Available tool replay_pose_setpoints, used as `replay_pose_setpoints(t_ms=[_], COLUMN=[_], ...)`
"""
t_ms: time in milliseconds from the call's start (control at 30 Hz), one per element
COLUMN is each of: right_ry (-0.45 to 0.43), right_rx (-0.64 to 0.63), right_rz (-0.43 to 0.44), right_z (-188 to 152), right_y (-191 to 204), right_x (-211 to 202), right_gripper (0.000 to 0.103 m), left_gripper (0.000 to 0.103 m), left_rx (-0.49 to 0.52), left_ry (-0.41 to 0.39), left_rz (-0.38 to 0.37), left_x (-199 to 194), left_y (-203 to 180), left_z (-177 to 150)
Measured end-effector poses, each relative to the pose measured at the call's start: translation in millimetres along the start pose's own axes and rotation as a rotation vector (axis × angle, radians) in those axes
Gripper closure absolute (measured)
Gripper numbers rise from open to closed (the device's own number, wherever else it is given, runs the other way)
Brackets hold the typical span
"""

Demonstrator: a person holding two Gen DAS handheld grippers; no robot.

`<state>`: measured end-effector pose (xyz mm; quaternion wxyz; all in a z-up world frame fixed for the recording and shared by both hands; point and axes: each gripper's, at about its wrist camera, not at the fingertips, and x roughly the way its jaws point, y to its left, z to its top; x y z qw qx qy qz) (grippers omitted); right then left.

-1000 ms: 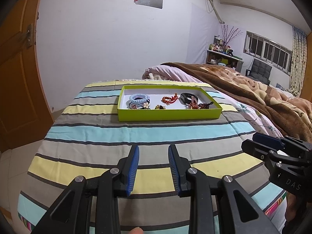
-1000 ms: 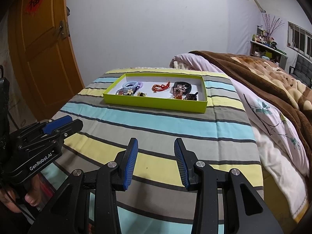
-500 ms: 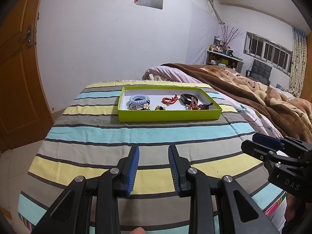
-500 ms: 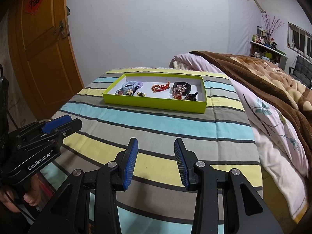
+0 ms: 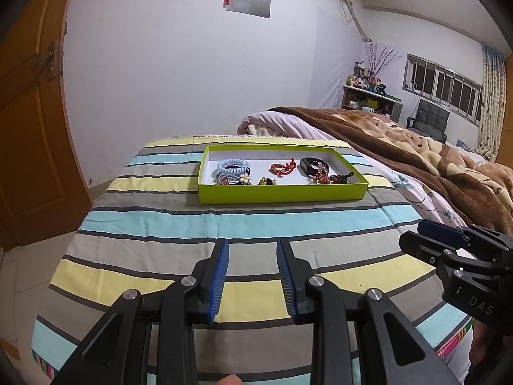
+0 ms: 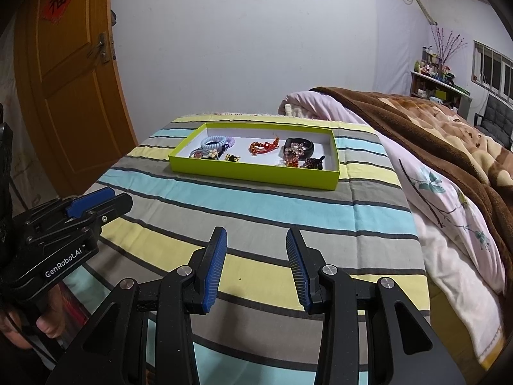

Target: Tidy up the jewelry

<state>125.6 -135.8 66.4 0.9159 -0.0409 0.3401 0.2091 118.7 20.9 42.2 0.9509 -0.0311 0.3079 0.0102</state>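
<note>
Jewelry point(image 5: 275, 171) lying sorted in clusters inside green tray point(image 5: 282, 191): hair ties left, red bracelet middle, black band right. Fitting either finished tidying or grouping yet to be refined. Left gripper point(image 5: 251, 250) and right gripper point(image 6: 256, 239) hovering well back, jaws spread, empty. Resting on striped bedspread point(image 5: 224, 221); wooden door point(image 6: 73, 80) left, brown blanket point(image 5: 416, 147) right.

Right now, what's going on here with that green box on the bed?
A person holds two grippers above a striped bedspread, both open and holding nothing: the left gripper and the right gripper. Farther off sits a lime-green tray holding the jewelry: coiled hair ties, a red bracelet and a black band. Neither gripper touches it.
</note>
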Motion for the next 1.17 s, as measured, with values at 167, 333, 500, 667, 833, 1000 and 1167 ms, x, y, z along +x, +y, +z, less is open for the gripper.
replay_pose_setpoints(t_ms=[167, 333, 500, 667, 833, 1000, 1167], right_ry=[-0.004, -0.010, -0.008, -0.005, -0.005, -0.003, -0.007], right_rx=[-0.002, -0.004, -0.006, -0.006, -0.004, -0.001, 0.001], right_rz=[-0.001, -0.006, -0.005, -0.003, -0.003, -0.003, -0.005], right_z=[0.5, 0.5, 0.3, -0.6, -1.6, -2.0, -2.3], right_y=[0.5, 0.4, 0.3, 0.9, 0.7, -0.4, -1.1], right_x=[-0.5, -0.9, -1.2, -0.9, -0.7, -0.3, -1.6], right_gripper=[0.063, 0.063, 0.063, 0.063, 0.063, 0.063, 0.063], left_gripper=[0.072, 0.072, 0.072, 0.072, 0.072, 0.072, 0.072], left_rx=[0.002, 0.002, -0.001, 0.005, 0.005, 0.001, -0.003], left_ry=[-0.001, -0.003, -0.003, 0.001, -0.002, -0.012, -0.010], left_rz=[0.002, 0.003, 0.004, 0.006, 0.006, 0.009, 0.004], left_x=[0.0, 0.4, 1.6, 4.0, 4.4, 4.8, 4.6], left_y=[-0.6, -0.5, 0.8, 0.4, 0.5, 1.1, 0.4], left_z=[-0.1, 0.1, -0.4, -1.0, -2.0, -2.4, -3.1])
